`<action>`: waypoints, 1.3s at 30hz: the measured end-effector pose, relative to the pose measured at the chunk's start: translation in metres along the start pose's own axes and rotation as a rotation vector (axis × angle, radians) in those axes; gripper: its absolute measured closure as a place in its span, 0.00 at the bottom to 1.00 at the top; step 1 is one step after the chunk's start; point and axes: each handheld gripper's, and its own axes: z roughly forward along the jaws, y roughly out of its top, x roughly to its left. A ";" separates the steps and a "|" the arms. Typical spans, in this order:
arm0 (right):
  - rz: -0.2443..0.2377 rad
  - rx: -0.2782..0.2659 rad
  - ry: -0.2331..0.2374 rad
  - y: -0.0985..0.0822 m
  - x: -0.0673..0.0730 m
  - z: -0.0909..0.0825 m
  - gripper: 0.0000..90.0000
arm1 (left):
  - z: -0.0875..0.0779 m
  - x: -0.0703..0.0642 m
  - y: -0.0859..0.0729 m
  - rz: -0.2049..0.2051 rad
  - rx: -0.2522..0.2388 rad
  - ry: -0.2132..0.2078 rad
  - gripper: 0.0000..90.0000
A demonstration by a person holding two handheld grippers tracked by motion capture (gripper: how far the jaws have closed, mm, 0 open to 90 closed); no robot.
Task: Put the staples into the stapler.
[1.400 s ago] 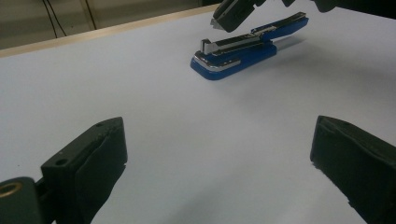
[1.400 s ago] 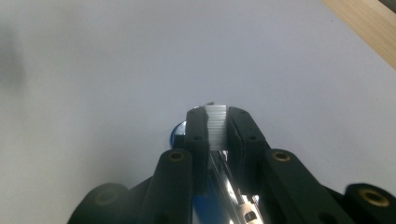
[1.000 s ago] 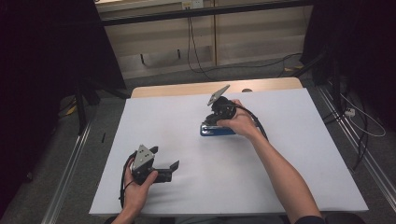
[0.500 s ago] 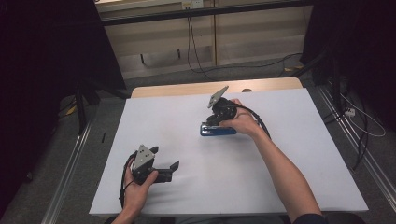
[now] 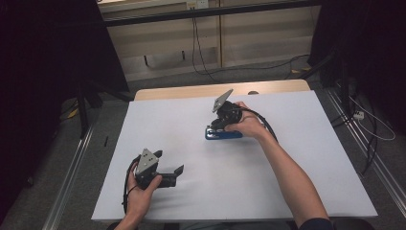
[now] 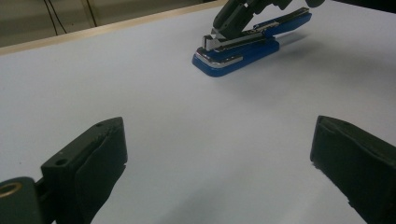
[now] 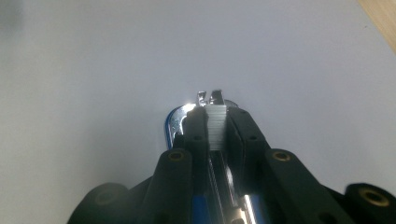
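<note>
- Nothing has moved since the earlier frame: right gripper pinches the stapler mid-table, top tilted up.
- Left gripper spread, idle near the front edge.
- Risk: narrow grip slips, stapler snaps shut or skids.

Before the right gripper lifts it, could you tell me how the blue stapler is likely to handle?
The blue stapler looks rigid, so it should not flex. Its top arm is hinged and stands raised off the base, so it may swing if lifted by that part. The right gripper has its jaws pinched on the narrow metal staple strip, which could slip.
</note>
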 end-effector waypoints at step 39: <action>-0.041 0.019 0.019 0.000 -0.003 0.004 0.88 | 0.000 0.000 0.000 0.005 -0.002 -0.001 0.04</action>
